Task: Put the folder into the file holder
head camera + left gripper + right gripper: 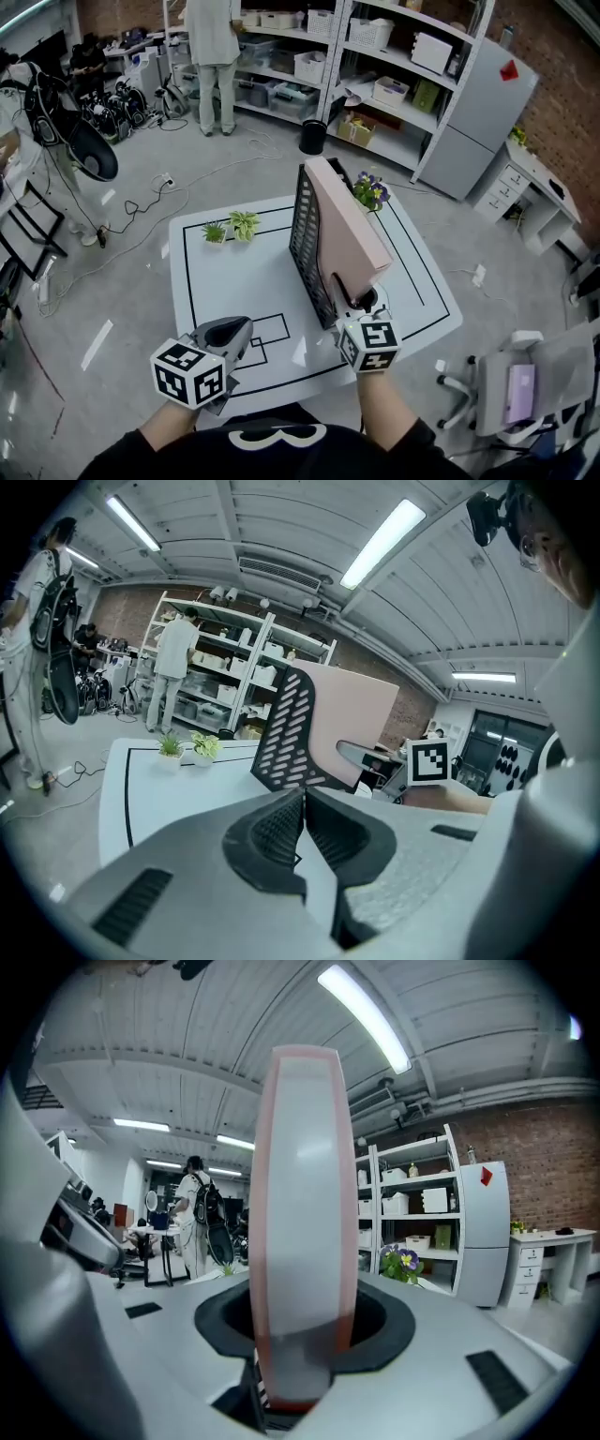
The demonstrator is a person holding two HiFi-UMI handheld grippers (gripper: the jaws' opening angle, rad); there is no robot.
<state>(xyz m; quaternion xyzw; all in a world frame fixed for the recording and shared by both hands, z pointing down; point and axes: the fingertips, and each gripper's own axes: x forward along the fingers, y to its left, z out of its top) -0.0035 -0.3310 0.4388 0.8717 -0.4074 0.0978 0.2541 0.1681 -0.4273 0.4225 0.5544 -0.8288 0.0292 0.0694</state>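
Idling at left above the surface (234,272), left hand-held gripper (234,330) is carrying nothing, jaws pressed together; it could be steadying the file holder (306,234) against tipping. Pink folder (354,220) is leaning inside the holder against its mesh wall, looking nearly seated. Then right hand-held gripper (361,302) is clamping its near lower edge, jaws roughly half apart; I'd be easing it straight down, releasing only once bottomed.

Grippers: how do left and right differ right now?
The left gripper has its jaws shut with nothing between them, while the right gripper is closed on the pink folder. The left gripper hangs over bare table, apart from the file holder. The right gripper sits at the file holder's near end. Both are over the table's near end.
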